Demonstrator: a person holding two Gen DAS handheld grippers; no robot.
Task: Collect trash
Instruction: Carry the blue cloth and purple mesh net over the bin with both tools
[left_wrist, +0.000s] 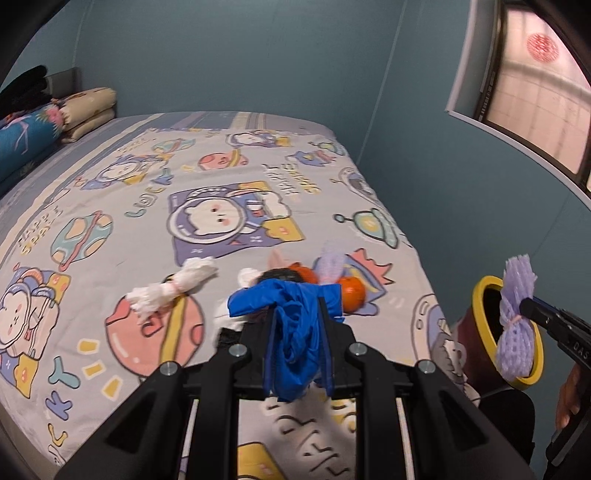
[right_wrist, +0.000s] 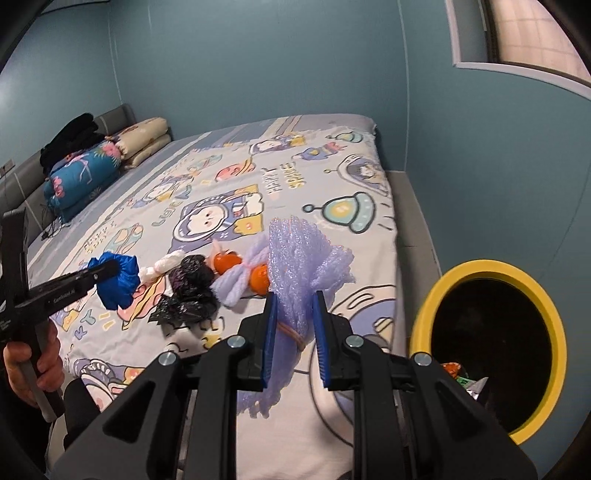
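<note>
Left wrist view first: the left claw (left_wrist: 297, 325) is clamped on a floppy blue plastic bag (left_wrist: 295, 325), and most of that bag just hangs loose between the fingers. It's over the bed (left_wrist: 110, 206), well short of the yellow-rimmed bin (left_wrist: 480, 295) off the bed's right edge. My worry is that the bag slides out on the way over, since thin plastic doesn't give the pads much to bite. A white tissue wad (left_wrist: 173, 288) and some oranges (left_wrist: 351, 291) lie on the bed too.

Right wrist view: the right claw (right_wrist: 293, 332) is squeezed on a purple foam net (right_wrist: 306, 266), pinched near its rubber-band waist. The bin (right_wrist: 550, 325) sits down to the right with some trash already in it. The net is springy and wide, so if it's let go too early it could catch the rim and bounce to the floor. A black bag (right_wrist: 192, 284) waits on the bed.
</note>
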